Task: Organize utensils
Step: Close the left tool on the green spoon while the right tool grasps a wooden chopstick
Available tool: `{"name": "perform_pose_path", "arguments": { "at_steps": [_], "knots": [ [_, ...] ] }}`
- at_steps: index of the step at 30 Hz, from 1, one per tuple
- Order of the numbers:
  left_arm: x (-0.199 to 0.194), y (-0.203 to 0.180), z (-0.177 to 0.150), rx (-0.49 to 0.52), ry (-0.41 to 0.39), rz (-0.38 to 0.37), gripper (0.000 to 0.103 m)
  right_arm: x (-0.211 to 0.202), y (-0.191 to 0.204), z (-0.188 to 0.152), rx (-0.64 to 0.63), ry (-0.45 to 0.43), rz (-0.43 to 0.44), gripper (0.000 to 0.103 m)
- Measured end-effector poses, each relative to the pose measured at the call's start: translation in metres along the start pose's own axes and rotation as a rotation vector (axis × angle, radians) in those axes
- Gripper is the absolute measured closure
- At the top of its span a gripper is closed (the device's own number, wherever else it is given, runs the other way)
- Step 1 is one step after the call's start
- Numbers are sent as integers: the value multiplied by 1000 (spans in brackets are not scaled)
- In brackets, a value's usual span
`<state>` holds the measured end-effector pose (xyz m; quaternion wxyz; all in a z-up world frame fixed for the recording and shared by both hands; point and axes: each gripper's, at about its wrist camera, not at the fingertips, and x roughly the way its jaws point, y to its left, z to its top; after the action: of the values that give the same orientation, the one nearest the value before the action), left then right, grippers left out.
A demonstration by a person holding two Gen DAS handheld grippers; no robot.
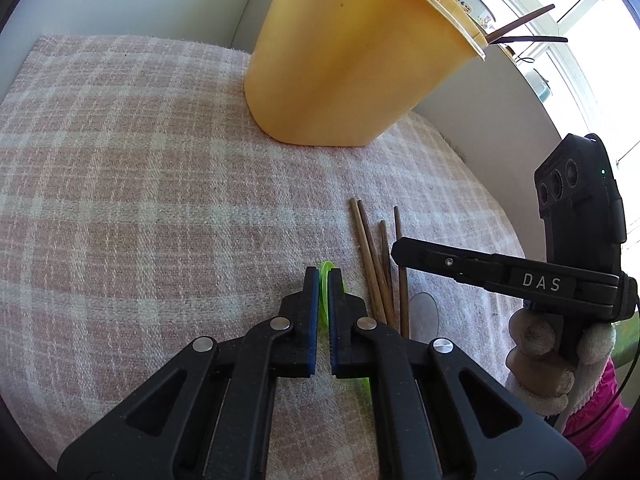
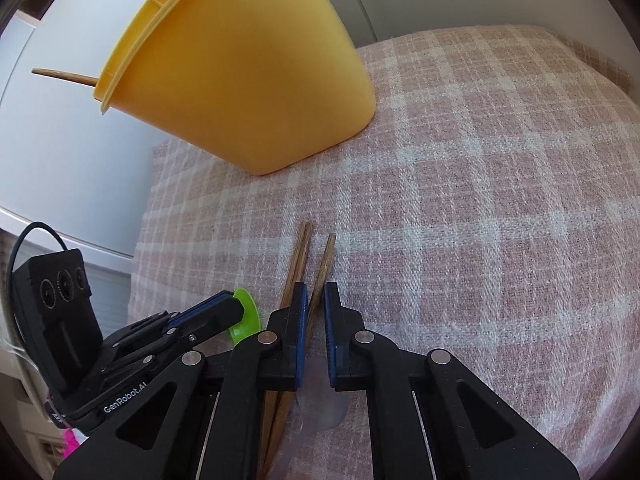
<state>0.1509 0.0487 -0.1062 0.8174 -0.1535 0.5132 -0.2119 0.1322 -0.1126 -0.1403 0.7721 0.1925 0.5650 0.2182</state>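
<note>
Left gripper [image 1: 324, 280] clenched on green spoon [image 1: 325, 270] | right gripper [image 2: 316, 294] clenched on chopstick [image 2: 323, 268] | yellow holder [image 2: 248, 76] ahead of both

You can't see inside the yellow holder [image 1: 340, 60]: its top rim runs out of both views, and only the ends of a few sticks poke past it. Toward you from that holder, the green utensil [image 1: 325, 280] is mostly hidden between black fingers, its kind unclear. The chopsticks [image 2: 316, 280] vanish under your right gripper [image 2: 316, 292].
</note>
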Motion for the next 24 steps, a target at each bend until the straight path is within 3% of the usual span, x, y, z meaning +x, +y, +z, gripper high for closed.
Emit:
{"name": "perform_pose_path", "arguments": {
  "at_steps": [3,8,13,20,24],
  "knots": [
    [-3,3,3,1,-4,2,101,-9,-3,2,2,-12,5,97],
    [1,6,-1,-38,69,-11,101,-15,-7,2,0,-16,1,97],
    [-7,-4,-10,-8,114,-4,79,-20,-13,0,-3,-11,-6,97],
    [-6,-22,-20,108,111,80,79,-20,-13,-1,-2,-9,-7,97],
    [-6,-15,-19,82,100,62,95,-18,-10,-2,-6,-9,-14,97]
  ]
}}
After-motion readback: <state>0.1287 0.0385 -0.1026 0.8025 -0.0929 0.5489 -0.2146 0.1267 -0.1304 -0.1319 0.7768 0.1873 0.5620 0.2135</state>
